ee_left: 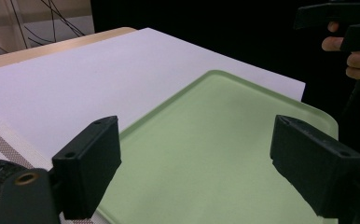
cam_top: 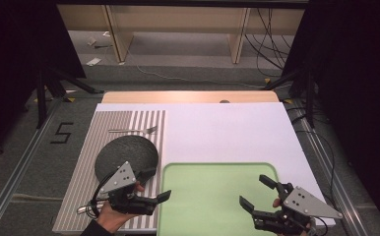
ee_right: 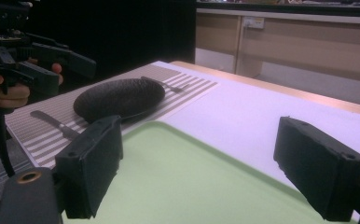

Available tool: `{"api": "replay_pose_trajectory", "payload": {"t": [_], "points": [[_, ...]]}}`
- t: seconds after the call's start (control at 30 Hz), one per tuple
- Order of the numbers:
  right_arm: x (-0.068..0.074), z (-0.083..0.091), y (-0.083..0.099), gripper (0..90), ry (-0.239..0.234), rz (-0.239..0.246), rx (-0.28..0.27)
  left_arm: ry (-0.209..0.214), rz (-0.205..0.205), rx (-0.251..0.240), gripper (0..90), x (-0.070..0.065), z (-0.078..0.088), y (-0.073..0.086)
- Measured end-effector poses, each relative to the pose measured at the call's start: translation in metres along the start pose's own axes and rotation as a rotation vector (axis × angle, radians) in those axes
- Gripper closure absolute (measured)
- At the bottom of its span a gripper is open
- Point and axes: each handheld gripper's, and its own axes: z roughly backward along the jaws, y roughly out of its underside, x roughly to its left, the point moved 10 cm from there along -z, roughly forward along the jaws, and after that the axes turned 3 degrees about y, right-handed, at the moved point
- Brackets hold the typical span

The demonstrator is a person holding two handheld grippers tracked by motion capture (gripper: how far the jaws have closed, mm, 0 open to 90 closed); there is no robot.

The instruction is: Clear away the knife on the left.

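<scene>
A dark round plate (cam_top: 126, 155) lies on a striped placemat (cam_top: 84, 162) at the table's left, with a fork (cam_top: 134, 130) beyond it. A knife (ee_right: 52, 122) lies on the mat's near end. A pale green tray (cam_top: 217, 196) sits at the front middle on a white sheet. My left gripper (cam_top: 157, 184) is open at the tray's left edge, beside the plate, with nothing between its jaws. My right gripper (cam_top: 254, 191) is open over the tray's right part, also with nothing in it. The left gripper view looks across the tray (ee_left: 225, 140) toward the right gripper (ee_left: 341, 25).
The white sheet (cam_top: 227, 132) covers the table's middle and right. A wooden strip (cam_top: 188, 97) runs along the far edge. Black stands and cables are on the floor beyond. In the right gripper view the left gripper (ee_right: 68, 70) is by the mat (ee_right: 192, 88).
</scene>
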Motion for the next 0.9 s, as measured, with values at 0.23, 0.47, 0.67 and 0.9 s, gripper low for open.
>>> {"api": "replay_pose_trajectory", "payload": {"t": [0.23,0.47,0.67,0.9], "points": [[0.000,0.000,0.000,16.4,-0.003,0.002,-0.001,0.008,0.003,0.009,15.6,0.000,0.001,-0.001],[0.002,0.000,0.000,16.5,-0.007,0.006,0.002,0.032,0.018,0.044,15.6,0.001,0.004,-0.003],[0.002,0.000,0.000,16.7,-0.006,0.005,0.001,0.032,0.001,0.107,15.3,0.002,0.005,0.001],[0.001,0.000,-0.001,16.8,-0.002,0.006,0.000,0.023,-0.014,0.182,15.4,0.000,0.004,0.010]]}}
